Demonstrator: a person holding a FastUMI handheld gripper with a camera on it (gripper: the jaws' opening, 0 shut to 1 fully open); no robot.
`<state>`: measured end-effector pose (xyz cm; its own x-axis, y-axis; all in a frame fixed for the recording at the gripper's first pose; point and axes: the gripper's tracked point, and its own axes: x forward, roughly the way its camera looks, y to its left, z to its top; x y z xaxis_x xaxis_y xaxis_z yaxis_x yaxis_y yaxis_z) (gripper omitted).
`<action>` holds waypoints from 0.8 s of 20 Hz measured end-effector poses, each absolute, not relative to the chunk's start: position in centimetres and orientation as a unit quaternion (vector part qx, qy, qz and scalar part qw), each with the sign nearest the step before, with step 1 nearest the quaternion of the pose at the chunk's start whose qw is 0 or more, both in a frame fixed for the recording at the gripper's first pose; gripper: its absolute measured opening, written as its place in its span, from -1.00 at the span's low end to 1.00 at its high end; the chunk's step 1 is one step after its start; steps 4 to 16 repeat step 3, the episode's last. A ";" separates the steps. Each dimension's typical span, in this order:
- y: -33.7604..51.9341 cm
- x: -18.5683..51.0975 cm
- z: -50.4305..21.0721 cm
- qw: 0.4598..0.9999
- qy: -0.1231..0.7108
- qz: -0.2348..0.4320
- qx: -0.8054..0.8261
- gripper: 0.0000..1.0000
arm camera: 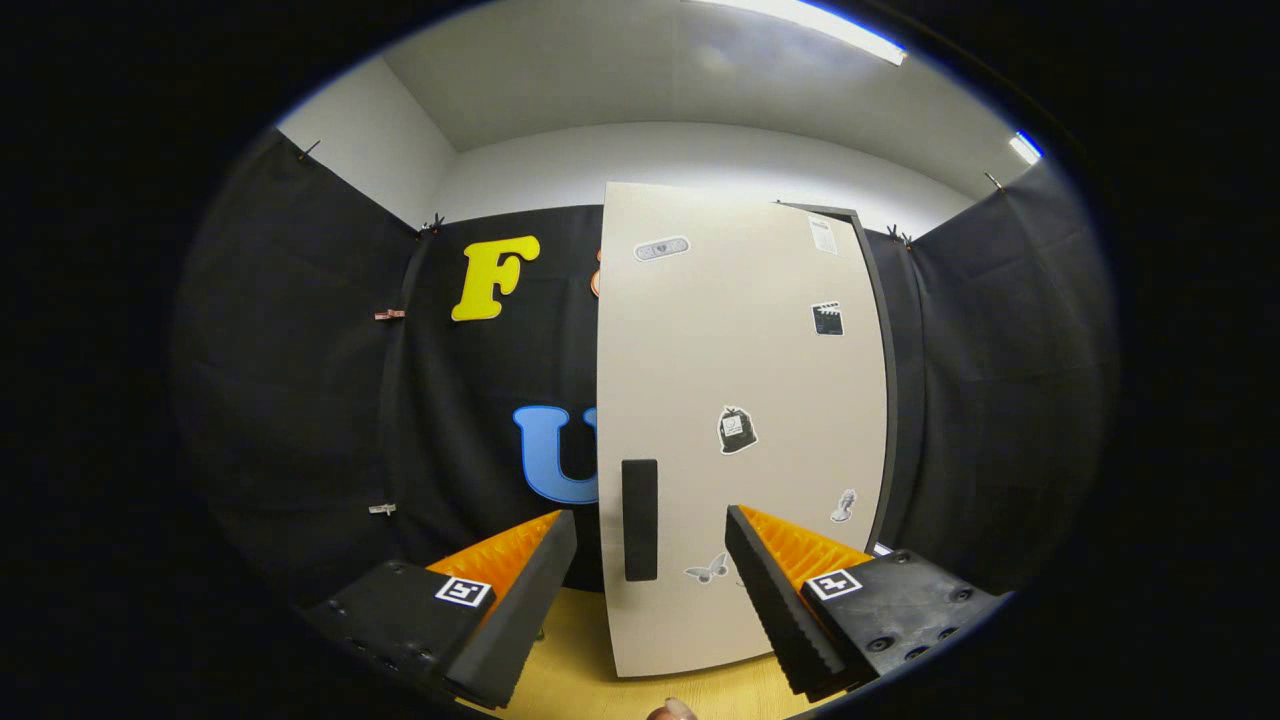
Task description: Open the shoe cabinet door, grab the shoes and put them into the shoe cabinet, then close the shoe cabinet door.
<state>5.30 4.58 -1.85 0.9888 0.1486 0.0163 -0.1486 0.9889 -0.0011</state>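
Gripper view is showing the hand-held gripper [650, 590] hanging wide open and empty, its fingers flanking the dark rectangular handle [640, 520] of the tall beige shoe cabinet door [740, 380], likely lined up for gripping it.

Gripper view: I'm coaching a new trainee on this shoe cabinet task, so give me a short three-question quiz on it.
1. True or false: the hand-held gripper is shut on the dark handle.
2. Multiple choice: the handle sits near the cabinet door's A) upper right corner, B) lower left edge, C) centre.
3. Fill in: the door bears several ____.

Key: 1 false, the fingers stand apart with the handle just ahead, between them. 2 B. 3 stickers.
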 end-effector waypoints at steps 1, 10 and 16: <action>4.5 5.4 -1.9 0.997 -0.008 0.074 0.000 0.96; 4.4 5.6 -1.9 0.997 -0.008 0.072 0.001 0.95; 4.4 5.6 -1.9 0.997 -0.008 0.072 0.001 0.95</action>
